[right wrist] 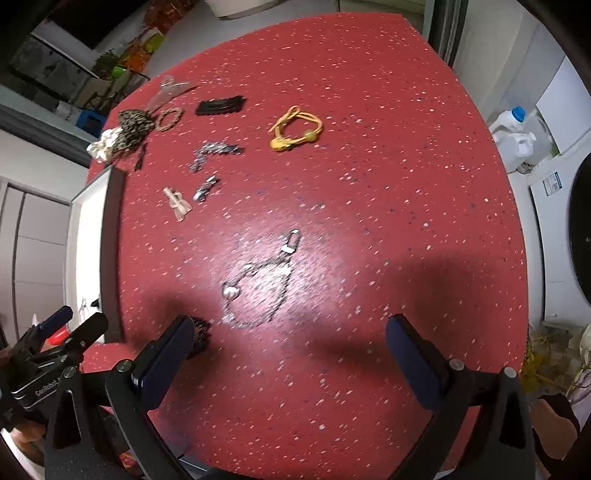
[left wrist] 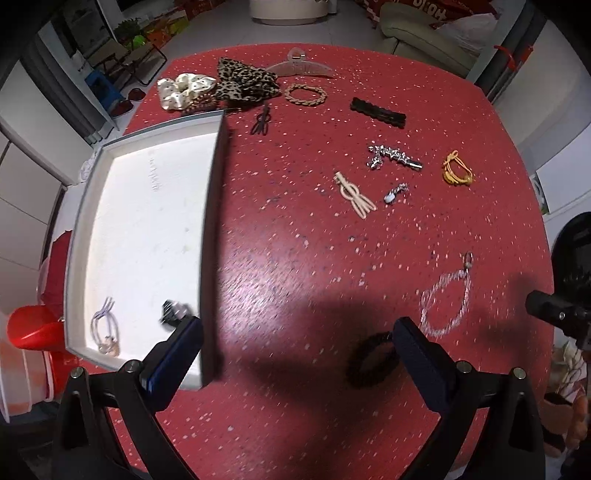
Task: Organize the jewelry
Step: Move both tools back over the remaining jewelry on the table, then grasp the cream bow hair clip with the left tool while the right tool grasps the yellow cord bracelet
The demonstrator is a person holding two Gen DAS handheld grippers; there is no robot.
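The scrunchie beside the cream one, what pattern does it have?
The scrunchie has a leopard print, tan with dark spots. The left wrist view shows it best.

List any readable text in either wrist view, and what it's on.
"GenRobot", end of the word cut off: white print on the left gripper body, seen in the right wrist view.
White label on the washing machine: too small to read.
Red fabric behind the table: pale characters, unreadable.

A red speckled table (right wrist: 369,129) fills the room; right of it stands a white washing machine (right wrist: 554,240), behind it a beige sofa (left wrist: 417,33).
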